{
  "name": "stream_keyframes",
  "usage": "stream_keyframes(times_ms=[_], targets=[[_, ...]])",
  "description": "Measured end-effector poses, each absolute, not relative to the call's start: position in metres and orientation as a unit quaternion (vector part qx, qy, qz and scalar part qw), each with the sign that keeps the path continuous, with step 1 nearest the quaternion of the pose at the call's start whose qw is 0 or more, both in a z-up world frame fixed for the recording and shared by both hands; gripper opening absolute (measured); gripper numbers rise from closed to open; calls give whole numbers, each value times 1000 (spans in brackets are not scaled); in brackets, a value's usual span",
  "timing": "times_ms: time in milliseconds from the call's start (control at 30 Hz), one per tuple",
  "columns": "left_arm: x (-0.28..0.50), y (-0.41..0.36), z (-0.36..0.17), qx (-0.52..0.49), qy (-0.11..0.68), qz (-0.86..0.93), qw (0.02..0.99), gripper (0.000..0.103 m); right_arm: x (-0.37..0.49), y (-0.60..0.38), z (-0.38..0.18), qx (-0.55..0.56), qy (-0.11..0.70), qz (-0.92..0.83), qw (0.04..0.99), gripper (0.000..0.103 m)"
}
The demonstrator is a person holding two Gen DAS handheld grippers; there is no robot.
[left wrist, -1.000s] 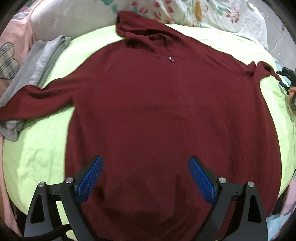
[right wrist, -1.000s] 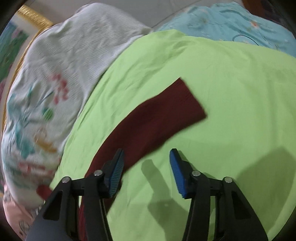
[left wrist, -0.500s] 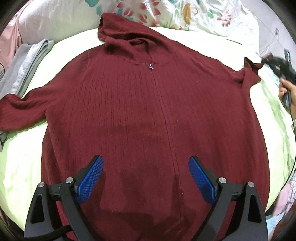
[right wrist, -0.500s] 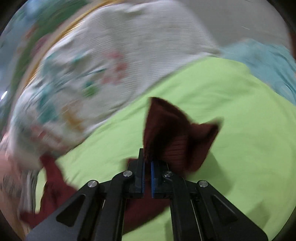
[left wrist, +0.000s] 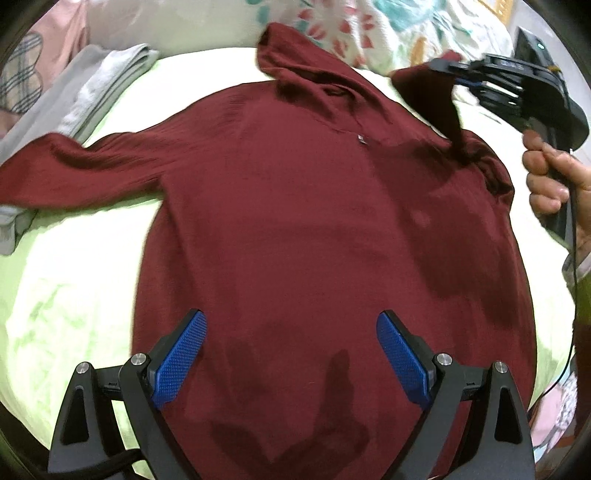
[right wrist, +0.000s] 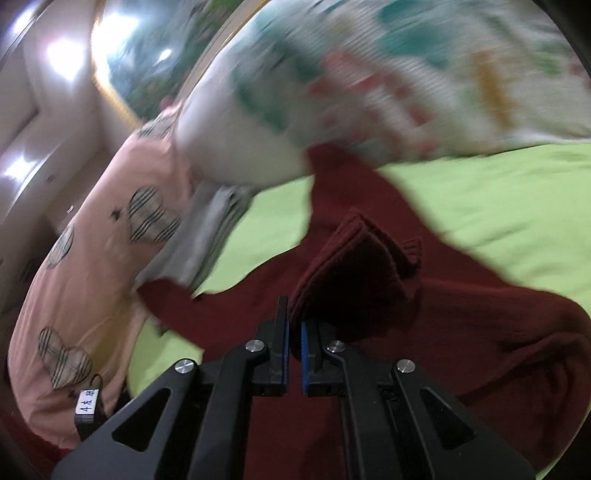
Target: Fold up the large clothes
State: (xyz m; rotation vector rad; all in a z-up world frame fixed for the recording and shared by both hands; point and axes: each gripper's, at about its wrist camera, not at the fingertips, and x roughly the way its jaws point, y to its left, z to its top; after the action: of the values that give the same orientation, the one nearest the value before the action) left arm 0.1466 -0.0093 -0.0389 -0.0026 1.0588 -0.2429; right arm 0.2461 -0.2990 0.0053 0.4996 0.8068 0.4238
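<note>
Green bedsheet [left wrist: 74, 280], spread across the bed, bearing one maroon hoodie [left wrist: 295, 221] laid flat, front up, hood toward the floral pillow [left wrist: 351, 26] at the far edge. Grey folded cloth [left wrist: 99, 81] and a pink heart-print pillow [right wrist: 85, 266] lie at the hoodie's left; one sleeve [left wrist: 74, 173] stretches out flat toward them, its end resting on the grey cloth. My left tongs [left wrist: 291, 354] hover over the hem, jaws wide apart, nothing between them. My right tongs [right wrist: 294, 354] are clamped together on the cuff [right wrist: 354, 273] of the other sleeve, which is lifted off the sheet and hangs over the hoodie's shoulder; in the left view my right hand [left wrist: 554, 181] grips their handle. The right view is blurred.
</note>
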Motion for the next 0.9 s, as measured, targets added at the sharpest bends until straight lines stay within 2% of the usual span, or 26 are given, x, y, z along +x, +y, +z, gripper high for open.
stream_keyframes(times_ms=[300, 433, 500, 700, 800, 867, 900], targets=[[161, 22, -36, -46, 498, -100, 860, 94, 286, -201, -72, 268, 472, 228, 808, 5], [178, 26, -37, -70, 502, -105, 856, 94, 291, -183, -97, 297, 504, 231, 778, 15], [187, 28, -34, -78, 497, -112, 857, 94, 286, -186, -98, 318, 499, 238, 770, 27], [258, 24, -27, -65, 471, -125, 871, 94, 229, -248, -68, 342, 452, 170, 806, 29], [308, 24, -41, -98, 505, -140, 846, 88, 179, -285, -50, 347, 424, 115, 828, 29], [332, 21, -54, -119, 523, -163, 828, 75, 148, -309, -41, 357, 404, 81, 838, 30], [344, 15, -65, -114, 539, -161, 819, 65, 134, -320, -37, 363, 396, 64, 841, 31]])
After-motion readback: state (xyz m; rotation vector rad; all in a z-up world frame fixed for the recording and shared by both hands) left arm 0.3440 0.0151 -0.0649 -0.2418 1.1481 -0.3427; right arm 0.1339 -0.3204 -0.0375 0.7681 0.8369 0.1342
